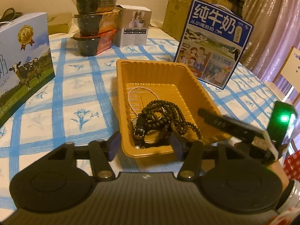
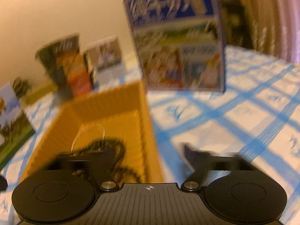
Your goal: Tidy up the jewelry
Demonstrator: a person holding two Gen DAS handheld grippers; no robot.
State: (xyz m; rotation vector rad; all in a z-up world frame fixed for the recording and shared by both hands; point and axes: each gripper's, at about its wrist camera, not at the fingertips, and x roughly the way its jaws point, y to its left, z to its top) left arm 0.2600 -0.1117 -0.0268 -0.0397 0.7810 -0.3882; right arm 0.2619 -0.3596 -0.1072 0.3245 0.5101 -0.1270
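A gold plastic tray lies on the blue-checked tablecloth. Heaped at its near end are dark bead strands, a thin pink chain and a black-strapped watch. My left gripper is open and straddles the tray's near left corner, one finger outside the wall and the other over the jewelry. A finger of my right gripper reaches over the tray's right rim. The blurred right wrist view shows the right gripper wide open across the tray's right wall, holding nothing.
A blue milk carton box stands just behind the tray. A cow-printed box is at the left. Three stacked black bowls and a small white box sit farther back. A chair stands beyond the table's right edge.
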